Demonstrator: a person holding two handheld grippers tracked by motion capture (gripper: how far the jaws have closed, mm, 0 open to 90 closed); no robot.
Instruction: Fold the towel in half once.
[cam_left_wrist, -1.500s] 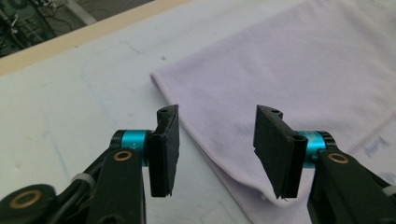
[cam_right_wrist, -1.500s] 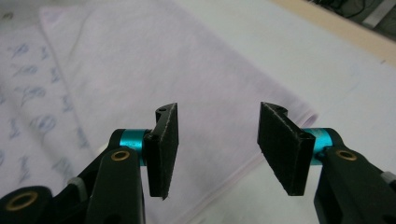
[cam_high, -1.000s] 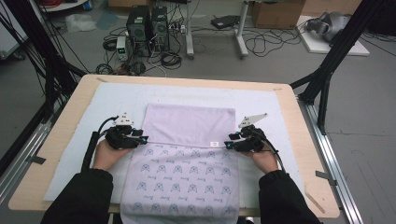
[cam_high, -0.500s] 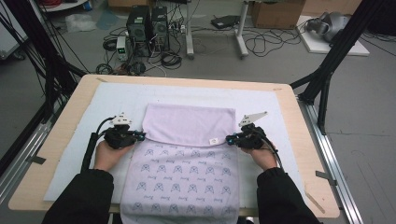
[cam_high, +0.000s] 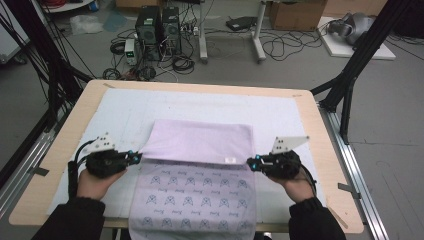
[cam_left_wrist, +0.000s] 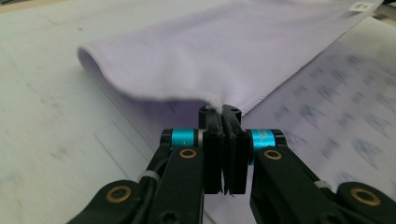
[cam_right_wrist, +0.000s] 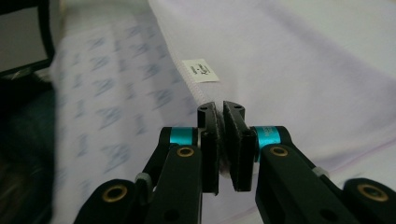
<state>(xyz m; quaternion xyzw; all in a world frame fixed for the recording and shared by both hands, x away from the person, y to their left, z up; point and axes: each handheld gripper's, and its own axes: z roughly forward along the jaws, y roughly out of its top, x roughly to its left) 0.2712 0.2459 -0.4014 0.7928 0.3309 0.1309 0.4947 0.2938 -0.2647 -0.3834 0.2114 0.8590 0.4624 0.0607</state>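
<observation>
A lilac towel (cam_high: 200, 142) lies on the white mat, its plain far half folded back over the patterned near half (cam_high: 195, 200), which hangs over the table's front edge. My left gripper (cam_high: 136, 157) is shut on the left corner of the folded-over edge, seen close in the left gripper view (cam_left_wrist: 223, 112), where the hem (cam_left_wrist: 212, 100) enters the jaws. My right gripper (cam_high: 250, 162) is shut on the right corner (cam_right_wrist: 220, 109), just below the white label (cam_right_wrist: 200, 70). Both corners are lifted slightly off the layer beneath.
A white mat (cam_high: 125, 110) covers the wooden table (cam_high: 65, 130). Black frame posts (cam_high: 350, 75) stand at the table's left and right sides. Computer cases (cam_high: 157, 25) and cables sit on the floor beyond the far edge.
Both hands have moved outward and toward the person with the towel's corners pinched, and the folded edge has come nearer with them. The jaws closed on the corners after the earliest frame.
</observation>
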